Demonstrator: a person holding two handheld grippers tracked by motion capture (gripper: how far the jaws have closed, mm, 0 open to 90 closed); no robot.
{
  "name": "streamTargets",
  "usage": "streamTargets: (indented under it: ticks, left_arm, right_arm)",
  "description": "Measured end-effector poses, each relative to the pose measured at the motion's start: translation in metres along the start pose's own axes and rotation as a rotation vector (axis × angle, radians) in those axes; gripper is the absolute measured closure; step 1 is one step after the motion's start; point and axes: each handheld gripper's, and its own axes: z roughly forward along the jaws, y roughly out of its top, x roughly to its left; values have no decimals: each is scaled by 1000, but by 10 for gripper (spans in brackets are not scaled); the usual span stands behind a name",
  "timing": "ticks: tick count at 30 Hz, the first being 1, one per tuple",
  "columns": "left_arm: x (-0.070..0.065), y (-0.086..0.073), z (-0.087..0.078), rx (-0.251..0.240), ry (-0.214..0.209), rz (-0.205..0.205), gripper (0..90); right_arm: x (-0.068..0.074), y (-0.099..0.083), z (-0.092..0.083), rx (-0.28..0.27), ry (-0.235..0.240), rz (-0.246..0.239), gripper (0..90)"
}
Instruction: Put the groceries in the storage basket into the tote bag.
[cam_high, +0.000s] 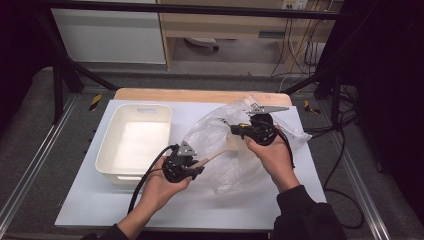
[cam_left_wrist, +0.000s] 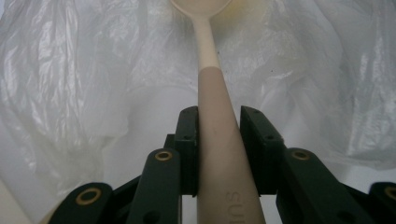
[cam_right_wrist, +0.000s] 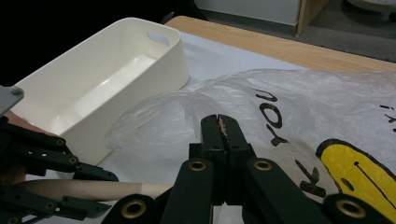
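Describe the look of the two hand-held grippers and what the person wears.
Both the left gripper and right gripper are black, with linked jaws on brass-coloured pivots, a grey three-cornered plate on top and a trailing black cable. The person's right arm wears a dark sleeve.

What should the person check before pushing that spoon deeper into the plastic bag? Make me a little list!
1. Left gripper grips the long beige wooden spoon by its handle, a finger on each side: ok.
2. Spoon points into the crinkly clear plastic bag: ok.
3. Right gripper pinches the bag's film between its shut fingers: ok.
4. Bag mouth held open wide enough: cannot tell.
5. Spoon's bowl already inside the bag: cannot tell; it shows against or behind the film.
6. White rectangular plastic bin stands beside the bag, out of the spoon's path: ok.
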Motion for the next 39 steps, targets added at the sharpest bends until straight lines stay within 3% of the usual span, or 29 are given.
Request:
streamTargets:
  ticks: [4, 13, 30, 39]
  left_arm:
    - [-1, 4, 10, -22, -5, -18, 687]
    - [-7, 12, 26, -38, 11, -4, 687]
    - [-6, 21, 39, -71, 10, -2, 687]
    - [-3, 25, 42, -85, 22, -5, 687]
  right_arm:
    - [-1, -3, 0, 3, 1, 6, 900]
    - [2, -16, 3, 7, 21, 13, 900]
    - [9, -36, 8, 23, 55, 25, 900]
    - [11, -38, 6, 18, 63, 23, 900]
